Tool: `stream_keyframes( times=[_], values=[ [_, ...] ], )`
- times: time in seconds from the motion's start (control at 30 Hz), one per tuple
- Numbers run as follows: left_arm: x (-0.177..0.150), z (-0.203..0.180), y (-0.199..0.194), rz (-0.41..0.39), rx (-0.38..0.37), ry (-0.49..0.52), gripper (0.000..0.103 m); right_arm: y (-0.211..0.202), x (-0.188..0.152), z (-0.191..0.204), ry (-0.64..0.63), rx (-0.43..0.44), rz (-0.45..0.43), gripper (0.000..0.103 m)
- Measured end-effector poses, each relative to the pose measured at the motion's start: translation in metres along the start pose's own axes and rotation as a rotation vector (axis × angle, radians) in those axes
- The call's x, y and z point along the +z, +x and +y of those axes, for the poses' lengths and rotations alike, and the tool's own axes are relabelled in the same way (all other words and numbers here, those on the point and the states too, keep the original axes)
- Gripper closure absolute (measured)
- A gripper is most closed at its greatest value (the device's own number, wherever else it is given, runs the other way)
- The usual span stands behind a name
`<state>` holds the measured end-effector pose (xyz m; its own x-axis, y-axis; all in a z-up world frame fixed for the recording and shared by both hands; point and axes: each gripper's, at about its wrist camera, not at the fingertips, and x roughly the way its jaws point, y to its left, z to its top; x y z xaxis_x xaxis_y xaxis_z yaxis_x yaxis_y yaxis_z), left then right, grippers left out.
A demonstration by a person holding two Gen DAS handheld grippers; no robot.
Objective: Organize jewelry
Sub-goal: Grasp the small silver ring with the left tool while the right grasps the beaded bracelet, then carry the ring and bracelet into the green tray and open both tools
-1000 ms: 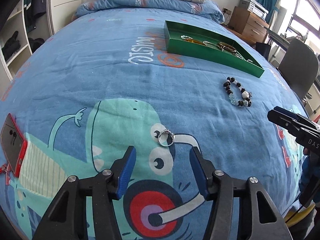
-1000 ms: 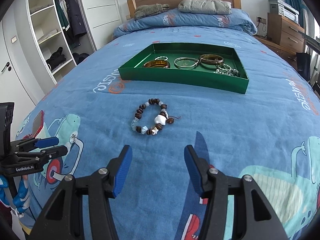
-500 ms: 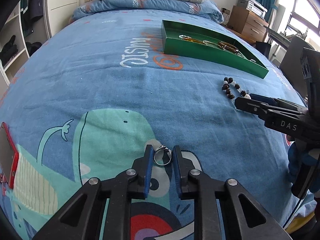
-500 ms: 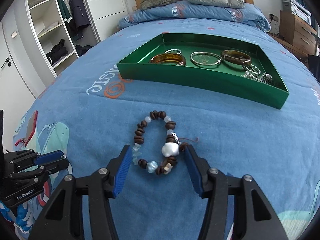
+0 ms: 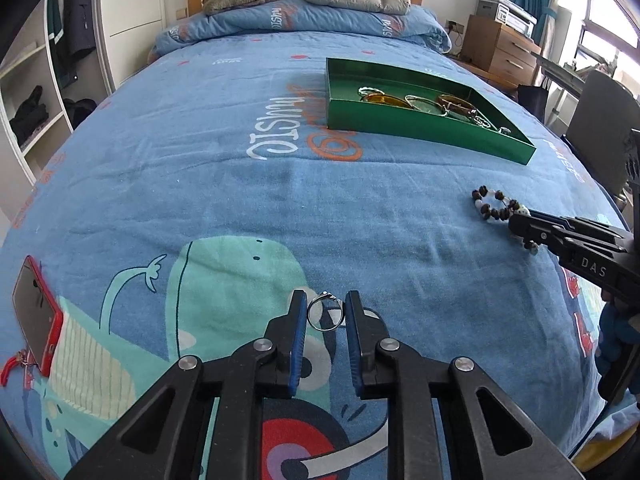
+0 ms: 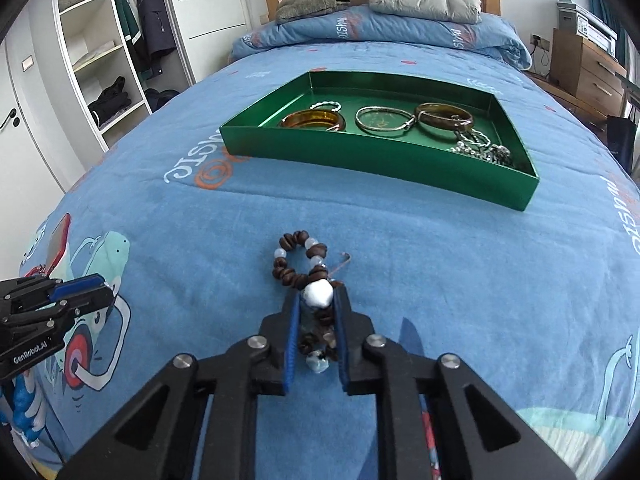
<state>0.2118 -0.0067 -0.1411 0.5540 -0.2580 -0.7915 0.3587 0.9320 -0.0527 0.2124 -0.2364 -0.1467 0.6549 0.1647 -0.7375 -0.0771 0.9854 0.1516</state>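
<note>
My left gripper (image 5: 326,306) is shut on a small silver ring (image 5: 325,315) just above the blue bedspread. My right gripper (image 6: 318,300) is shut on a bracelet of brown and white beads (image 6: 298,258), pinching its near half while the far loop lies on the bed. In the left wrist view the beaded bracelet (image 5: 494,204) shows at the right, with the right gripper (image 5: 516,228) closed over its near end. A green tray (image 6: 372,160) farther up the bed holds several bangles (image 6: 378,120) and a silver chain (image 6: 484,148). The tray also shows in the left wrist view (image 5: 420,128).
A red phone (image 5: 34,314) lies at the bed's left edge. Pillows and folded clothes (image 6: 424,0) sit at the headboard. A wardrobe (image 6: 96,52) stands to the left, a wooden dresser (image 5: 500,48) and a chair (image 5: 600,120) to the right.
My right gripper has closed on the beaded bracelet, squeezing it into a narrow loop. My left gripper keeps its hold on the ring and has lifted slightly.
</note>
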Motion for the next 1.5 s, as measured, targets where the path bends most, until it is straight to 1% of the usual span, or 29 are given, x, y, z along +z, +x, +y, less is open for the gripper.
stream_keyframes(
  times=[0.03,0.23,0.5,0.67,0.9,1.03,1.17,1.37,1.5],
  values=[
    [0.002,-0.003,-0.003,-0.006,0.006,0.004,0.084,-0.007,-0.002,-0.003,0.005,0.000,-0.008,0.091],
    [0.012,-0.023,-0.024,-0.048,0.034,0.034,0.084,-0.055,-0.010,-0.018,0.014,-0.018,-0.060,0.090],
    [0.020,-0.059,-0.051,-0.103,0.038,0.088,0.084,-0.110,-0.019,-0.031,0.012,-0.044,-0.116,0.090],
    [0.025,-0.080,-0.064,-0.130,0.020,0.111,0.084,-0.136,-0.021,-0.037,0.014,-0.062,-0.150,0.090],
    [0.038,-0.099,-0.072,-0.155,0.004,0.129,0.084,-0.159,-0.011,-0.050,0.011,-0.087,-0.194,0.090],
    [0.052,-0.107,-0.069,-0.165,0.004,0.137,0.084,-0.162,0.003,-0.058,0.008,-0.096,-0.215,0.090],
    [0.072,-0.111,-0.061,-0.175,0.011,0.139,0.084,-0.158,0.028,-0.065,-0.009,-0.107,-0.236,0.090],
    [0.115,-0.107,-0.041,-0.181,0.018,0.118,0.084,-0.147,0.082,-0.069,-0.043,-0.116,-0.281,0.090],
    [0.151,-0.099,-0.025,-0.176,0.014,0.098,0.084,-0.132,0.122,-0.072,-0.047,-0.105,-0.303,0.090]
  ],
)
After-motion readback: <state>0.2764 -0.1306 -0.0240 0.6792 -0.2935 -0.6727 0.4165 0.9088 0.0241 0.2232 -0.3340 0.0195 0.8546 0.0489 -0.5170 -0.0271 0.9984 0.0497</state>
